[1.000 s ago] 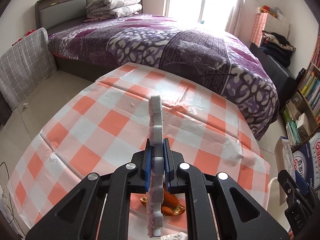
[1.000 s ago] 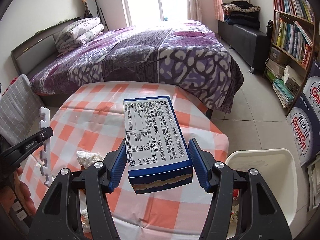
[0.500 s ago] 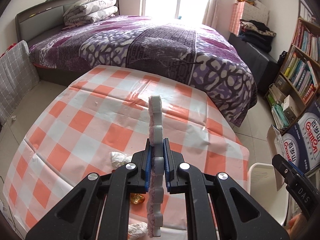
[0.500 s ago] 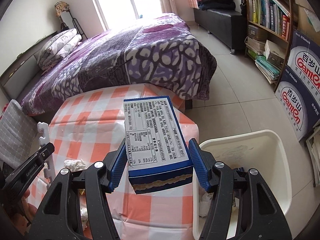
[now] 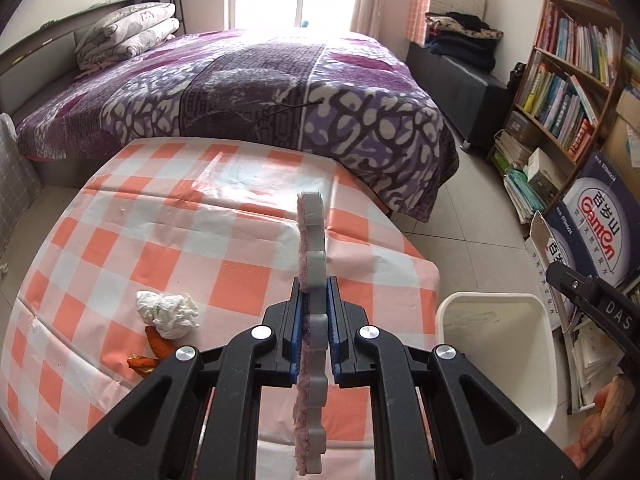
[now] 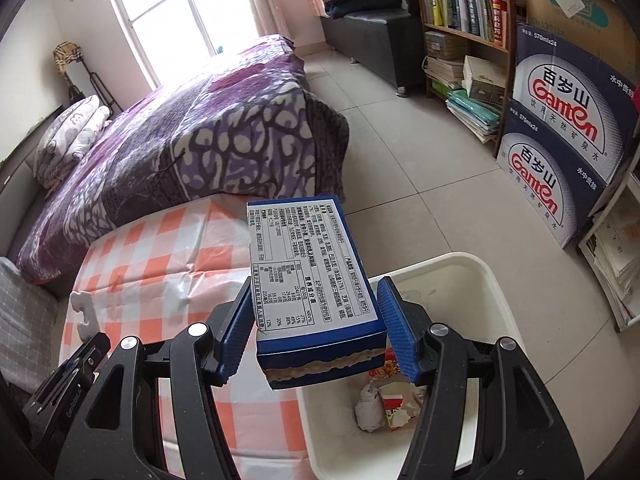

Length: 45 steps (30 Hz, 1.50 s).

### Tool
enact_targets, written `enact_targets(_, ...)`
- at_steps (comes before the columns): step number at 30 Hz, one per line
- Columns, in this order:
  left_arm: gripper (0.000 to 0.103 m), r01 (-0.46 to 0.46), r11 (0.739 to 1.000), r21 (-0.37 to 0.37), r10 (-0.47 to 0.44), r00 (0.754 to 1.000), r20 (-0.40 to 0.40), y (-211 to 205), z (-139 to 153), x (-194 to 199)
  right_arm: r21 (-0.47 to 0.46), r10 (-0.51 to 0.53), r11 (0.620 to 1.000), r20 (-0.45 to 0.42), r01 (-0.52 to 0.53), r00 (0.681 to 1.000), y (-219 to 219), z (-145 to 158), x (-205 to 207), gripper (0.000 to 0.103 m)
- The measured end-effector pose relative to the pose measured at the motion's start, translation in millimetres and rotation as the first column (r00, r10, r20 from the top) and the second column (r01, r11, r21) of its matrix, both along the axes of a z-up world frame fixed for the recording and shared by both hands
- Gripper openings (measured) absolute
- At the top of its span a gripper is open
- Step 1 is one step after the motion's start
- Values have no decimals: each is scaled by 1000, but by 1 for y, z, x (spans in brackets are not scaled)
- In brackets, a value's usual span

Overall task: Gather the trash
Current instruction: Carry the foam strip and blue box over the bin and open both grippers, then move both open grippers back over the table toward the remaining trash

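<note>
The right tool (image 6: pixel 316 332) has its blue pads pressed against both long sides of a blue snack box (image 6: pixel 310 280), held level above the near-left rim of the white bin (image 6: pixel 476 276). The carton looks light and thin-walled, so its stiffer edges and corners seem the best places to take hold; a hard squeeze would probably crush it.

The left tool (image 5: pixel 314 332) is clamped on a foam mat edge strip (image 5: pixel 311 264), standing on edge over the tabletop (image 5: pixel 132 240). The strip appears soft, light and bendy, best pinched near its middle.

Only the right wrist view shows wrappers and a paper wad (image 6: pixel 370 410) inside the bin at 5 o'clock. Only the left wrist view shows the crumpled tissue (image 5: pixel 168 313) and orange wrapper (image 5: pixel 154 350) at 9 o'clock.
</note>
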<state>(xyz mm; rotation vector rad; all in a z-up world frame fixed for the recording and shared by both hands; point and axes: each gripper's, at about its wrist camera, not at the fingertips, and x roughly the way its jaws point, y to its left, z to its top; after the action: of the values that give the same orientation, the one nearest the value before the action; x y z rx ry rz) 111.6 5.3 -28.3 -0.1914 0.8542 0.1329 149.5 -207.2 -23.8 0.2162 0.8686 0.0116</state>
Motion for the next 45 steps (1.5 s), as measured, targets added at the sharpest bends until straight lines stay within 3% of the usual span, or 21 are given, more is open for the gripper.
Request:
enact_targets(9,11,139,990,-16,-139,990,-4,-53,-2,3,12,-107,994,-21,108,994,-53,3,1,58)
enact_targets(16,11,312,942,-123,-317,948,-27,-100,-7,1,14,-154,988,-38,155,987,-83,3,-2,59)
enact_targets(21,11,382,914,-138,-390,920,-31,-130,-9,-4,23,-193,981,-39,194,980,-100,4,-5,80)
enact_targets(30,11,456,870,-189,-471,881,-39,-157,-11,-11,48,-258,965,-20,259,966,-123,12,-11,87)
enact_targets(32,16,477,850,-224,-496,868,-35,-161,-12,-12,52,-264,963,-19,265,964,-126,13,-12,88)
enact_targets(34,58,480,845,-237,-501,864,-37,-164,-12,-13,52,-266,962,-18,267,964,-128,13,-12,88)
enact_targets(35,62,474,849,-234,-494,869,-32,-163,-12,-14,52,-267,962,-17,267,964,-128,13,-13,88)
enact_targets(41,65,461,867,-190,-476,879,-38,-159,-10,-14,36,-266,963,-9,266,964,-125,15,-14,90)
enact_targets(45,70,429,895,-120,-437,898,-52,-151,-11,-16,8,-249,968,-2,249,968,-115,17,-12,92)
